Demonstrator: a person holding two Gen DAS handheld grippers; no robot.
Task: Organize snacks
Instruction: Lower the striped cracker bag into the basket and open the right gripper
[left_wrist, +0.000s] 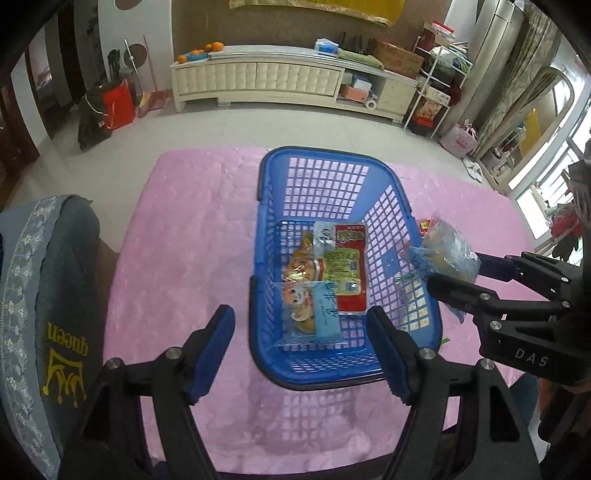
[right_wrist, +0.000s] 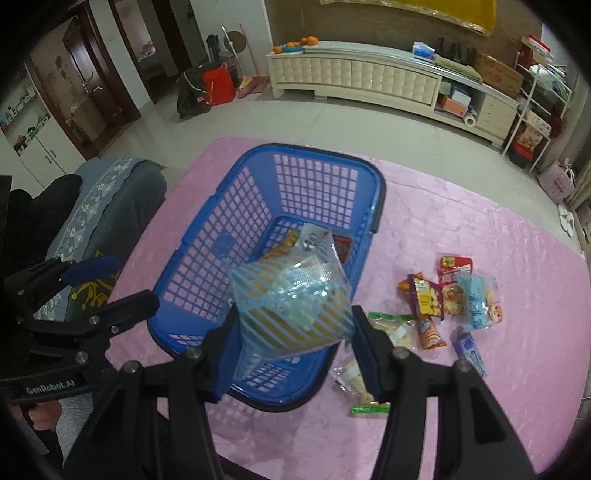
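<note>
One blue plastic lattice basket (left_wrist: 343, 177) sits on the pink tablecloth (left_wrist: 177, 229), holding about three snack packets (left_wrist: 343, 266). The right gripper (right_wrist: 295, 328) clamps one blue-striped clear snack bag (right_wrist: 291, 306) above the basket's right rim. The left gripper (left_wrist: 301, 347) is spread, empty, before the basket. About seven loose snack packets (right_wrist: 443, 302) lie right of it.

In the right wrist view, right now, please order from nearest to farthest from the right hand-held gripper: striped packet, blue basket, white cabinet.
1. Striped packet: held between the fingers of the right hand-held gripper.
2. Blue basket: just beyond, on the pink table.
3. White cabinet: far back, against the wall.
</note>
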